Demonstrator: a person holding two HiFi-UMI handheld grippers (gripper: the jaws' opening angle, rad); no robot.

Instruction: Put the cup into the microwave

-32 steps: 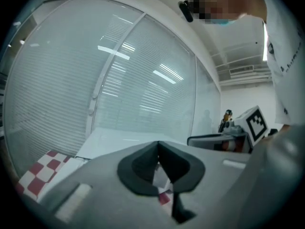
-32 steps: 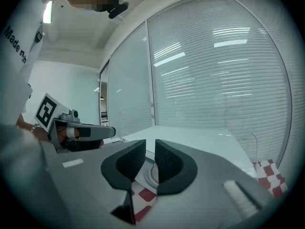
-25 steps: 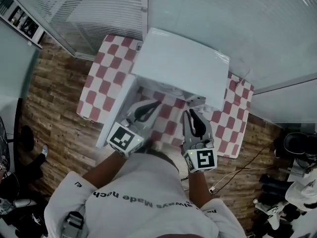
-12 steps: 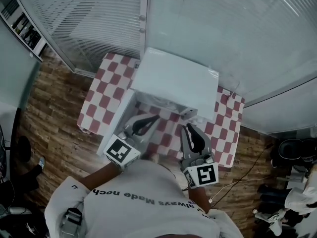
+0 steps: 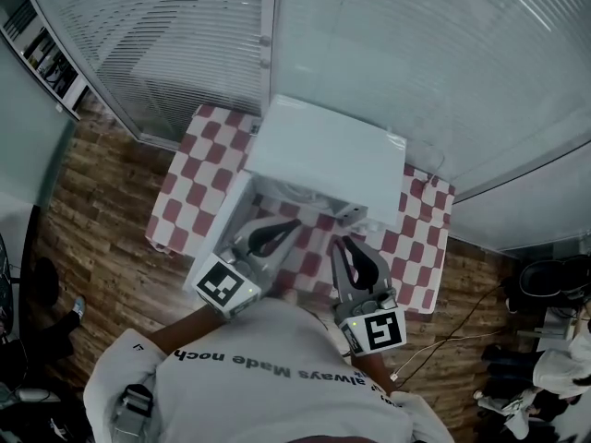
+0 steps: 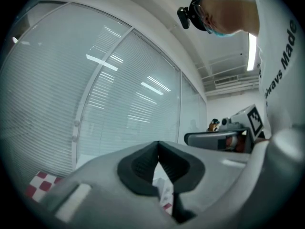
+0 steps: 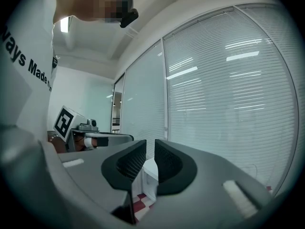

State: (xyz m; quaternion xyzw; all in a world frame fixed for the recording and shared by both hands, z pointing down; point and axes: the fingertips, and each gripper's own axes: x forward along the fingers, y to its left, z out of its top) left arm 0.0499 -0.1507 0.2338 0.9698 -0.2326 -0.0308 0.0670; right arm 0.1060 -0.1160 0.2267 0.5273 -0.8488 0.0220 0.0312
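At the left front of the white microwave (image 5: 328, 150), its door (image 5: 220, 220) appears to stand swung open over the checked table (image 5: 189, 183). Against the picture of one second ago, the whole scene sits slightly lower in the head view, but both grippers keep much the same relation to the microwave, so no progress on the task is judged for this interval. The left gripper (image 5: 288, 224) points at the opening with its jaw tips touching and nothing between them. The right gripper (image 5: 343, 244) shows a narrow slit between its jaws, also empty. The cup cannot be located in any view. The cavity is cut off by the microwave's top, and a small grey part (image 5: 356, 212) at its front corner is too small to identify.
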